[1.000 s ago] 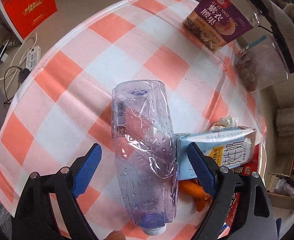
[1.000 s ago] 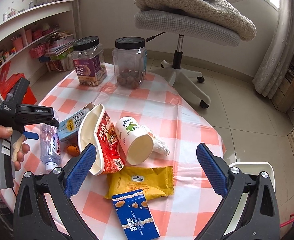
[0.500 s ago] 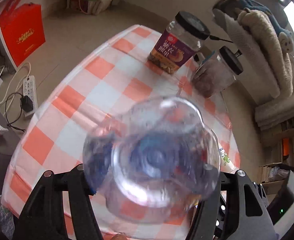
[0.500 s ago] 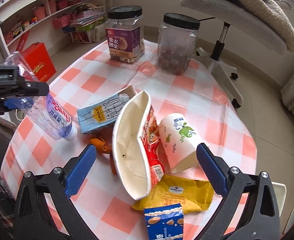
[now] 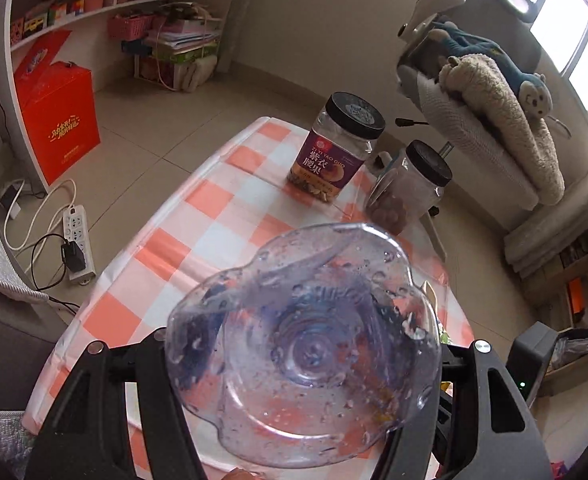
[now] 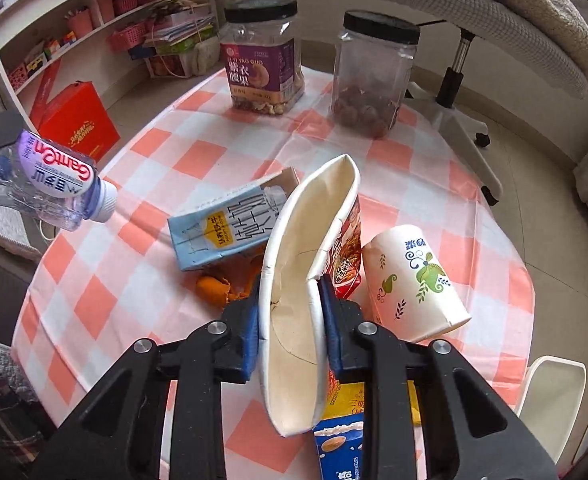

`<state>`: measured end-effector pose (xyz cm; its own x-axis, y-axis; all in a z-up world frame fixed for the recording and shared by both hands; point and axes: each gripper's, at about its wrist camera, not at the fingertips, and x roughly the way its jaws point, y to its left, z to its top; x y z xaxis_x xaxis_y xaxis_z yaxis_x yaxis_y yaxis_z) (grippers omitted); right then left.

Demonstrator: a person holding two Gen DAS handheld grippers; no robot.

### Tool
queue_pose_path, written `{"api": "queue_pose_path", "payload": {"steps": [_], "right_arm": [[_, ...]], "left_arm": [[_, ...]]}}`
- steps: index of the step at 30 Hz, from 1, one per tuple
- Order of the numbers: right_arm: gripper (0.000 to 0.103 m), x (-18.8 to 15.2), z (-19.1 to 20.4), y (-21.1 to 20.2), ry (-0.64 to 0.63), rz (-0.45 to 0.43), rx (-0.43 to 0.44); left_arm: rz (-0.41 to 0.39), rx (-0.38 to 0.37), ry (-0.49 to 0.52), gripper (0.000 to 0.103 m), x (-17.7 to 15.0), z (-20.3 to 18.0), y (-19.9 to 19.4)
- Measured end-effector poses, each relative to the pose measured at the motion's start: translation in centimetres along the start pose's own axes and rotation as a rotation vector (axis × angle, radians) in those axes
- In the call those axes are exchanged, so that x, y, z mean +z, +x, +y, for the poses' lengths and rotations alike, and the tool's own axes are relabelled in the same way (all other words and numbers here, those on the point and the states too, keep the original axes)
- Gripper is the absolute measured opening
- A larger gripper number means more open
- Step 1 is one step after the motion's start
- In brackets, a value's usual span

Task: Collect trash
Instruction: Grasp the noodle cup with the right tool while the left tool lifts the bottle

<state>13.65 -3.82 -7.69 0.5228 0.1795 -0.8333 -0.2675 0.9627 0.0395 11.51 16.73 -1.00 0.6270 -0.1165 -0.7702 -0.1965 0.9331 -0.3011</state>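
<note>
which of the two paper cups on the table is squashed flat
The red noodle cup, pinched flat between the right tool's fingers. The white cup with green leaf print beside it lies on its side, round.

Crumpled clear bottle (image 6: 42, 178) lifted off desk; squashed noodle bowl (image 6: 306, 280), milk carton (image 6: 224, 228), paper cup (image 6: 412, 280) lying on checkered desk (image 6: 198, 152).

**Trash at the centre, jars behind**

In the right wrist view, the table (image 6: 198, 152) fills the middle of the frame. Two jars (image 6: 262, 56) stand side by side at its far edge, top centre. The flattened bowl (image 6: 306, 280) sits at centre, with the milk carton (image 6: 226, 228) lying to its left and the paper cup (image 6: 414, 280) on its side to its right. A snack box (image 6: 338, 448) lies at bottom centre. The bottle (image 6: 50, 184) hangs at the left edge, above the table's rim. A chair (image 6: 474, 12) stands upper right.
</note>
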Motion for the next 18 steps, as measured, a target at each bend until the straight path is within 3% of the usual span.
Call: {"api": "queue_pose_path", "payload": {"steps": [9,18], "right_arm": [[0.025,-0.4,-1.9,-7.1,0.064,-0.198,0.043],[0.026,-1.4,-5.1,-11.0,0.128,-0.338,-0.018]], "left_arm": [[-0.101,-0.025,0.046,0.063,-0.7,-1.6,-2.4],[-0.167,-0.078,0.116,0.063,-2.2,-4.6,-3.5]]}}
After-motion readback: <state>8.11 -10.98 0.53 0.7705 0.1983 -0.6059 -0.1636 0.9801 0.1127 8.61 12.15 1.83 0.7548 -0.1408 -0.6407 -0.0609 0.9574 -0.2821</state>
